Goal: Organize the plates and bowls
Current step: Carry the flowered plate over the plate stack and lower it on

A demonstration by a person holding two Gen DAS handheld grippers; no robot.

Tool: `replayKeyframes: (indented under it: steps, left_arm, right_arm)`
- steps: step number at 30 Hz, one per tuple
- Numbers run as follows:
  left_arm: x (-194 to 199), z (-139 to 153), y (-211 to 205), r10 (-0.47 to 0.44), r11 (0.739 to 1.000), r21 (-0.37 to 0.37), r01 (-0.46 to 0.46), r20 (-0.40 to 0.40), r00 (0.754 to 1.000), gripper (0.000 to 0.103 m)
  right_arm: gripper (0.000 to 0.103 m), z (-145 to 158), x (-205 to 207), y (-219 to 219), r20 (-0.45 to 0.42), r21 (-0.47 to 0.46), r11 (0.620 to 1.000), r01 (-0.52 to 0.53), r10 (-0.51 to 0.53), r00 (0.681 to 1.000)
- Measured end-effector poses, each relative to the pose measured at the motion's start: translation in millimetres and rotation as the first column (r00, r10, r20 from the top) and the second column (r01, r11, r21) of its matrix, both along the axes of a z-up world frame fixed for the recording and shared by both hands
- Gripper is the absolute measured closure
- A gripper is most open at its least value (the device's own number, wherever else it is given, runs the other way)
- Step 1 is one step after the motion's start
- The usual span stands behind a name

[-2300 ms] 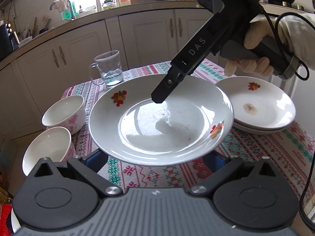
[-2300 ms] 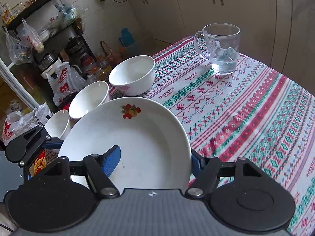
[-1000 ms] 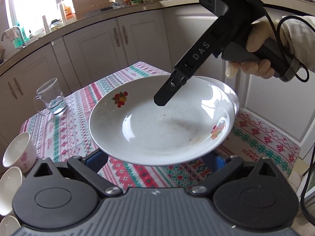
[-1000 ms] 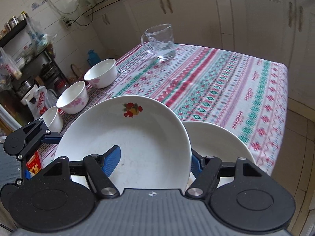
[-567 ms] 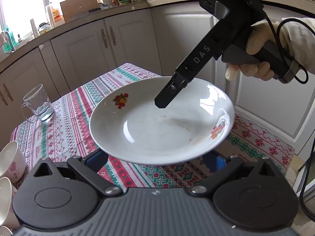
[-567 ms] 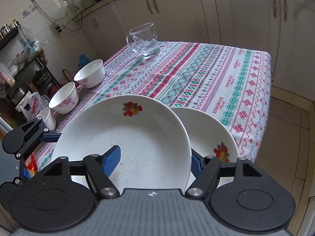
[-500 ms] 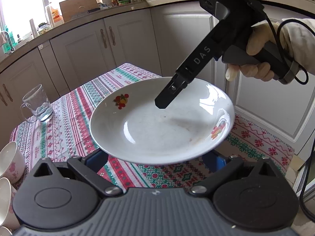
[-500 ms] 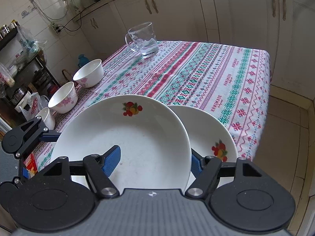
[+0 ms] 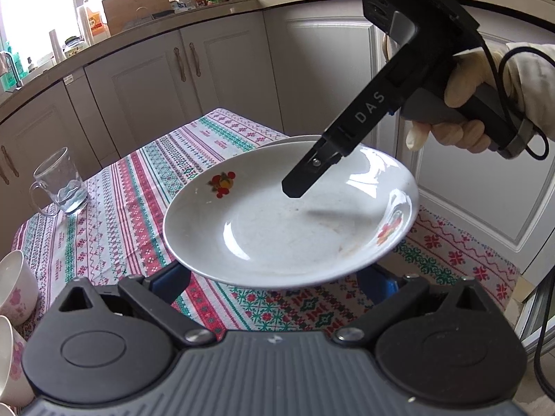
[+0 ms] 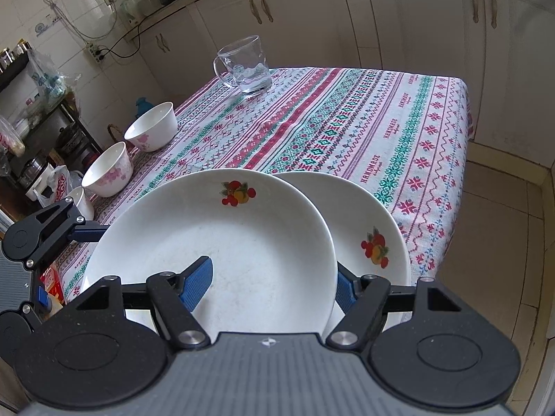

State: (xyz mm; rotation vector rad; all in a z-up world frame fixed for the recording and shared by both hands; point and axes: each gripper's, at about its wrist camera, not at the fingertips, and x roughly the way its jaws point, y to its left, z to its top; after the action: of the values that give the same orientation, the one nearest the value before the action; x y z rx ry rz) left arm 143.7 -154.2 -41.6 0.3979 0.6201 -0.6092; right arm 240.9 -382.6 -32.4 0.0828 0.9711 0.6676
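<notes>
Plate (image 10: 242, 242) overlaps second plate (image 10: 367, 228); right view only shows bowls (image 10: 107, 170).

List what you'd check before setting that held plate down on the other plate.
1. Right gripper grips the plate: ok, one finger lies inside the rim and one outside.
2. Plate centred over the lower plate: not ok, it overlaps only one side of it.
3. Lower plate bare: ok where visible; part is hidden.
4. Left gripper clear of the plate: cannot tell, its fingertips are hidden beneath it.
5. Mug and bowls out of the way: ok, they stand well apart.
</notes>
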Motion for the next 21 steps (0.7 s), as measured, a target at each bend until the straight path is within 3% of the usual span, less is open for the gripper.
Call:
replayKeyframes:
  steps: [21]
  left_arm:
    - [11,-3,-5,-0.032,0.999,-0.012,0.032,-0.010,0.999,0.002]
  right_arm:
    - [0.026,1,-9,-20,-0.008,0.003,0.999,0.051,-0.051,0.999]
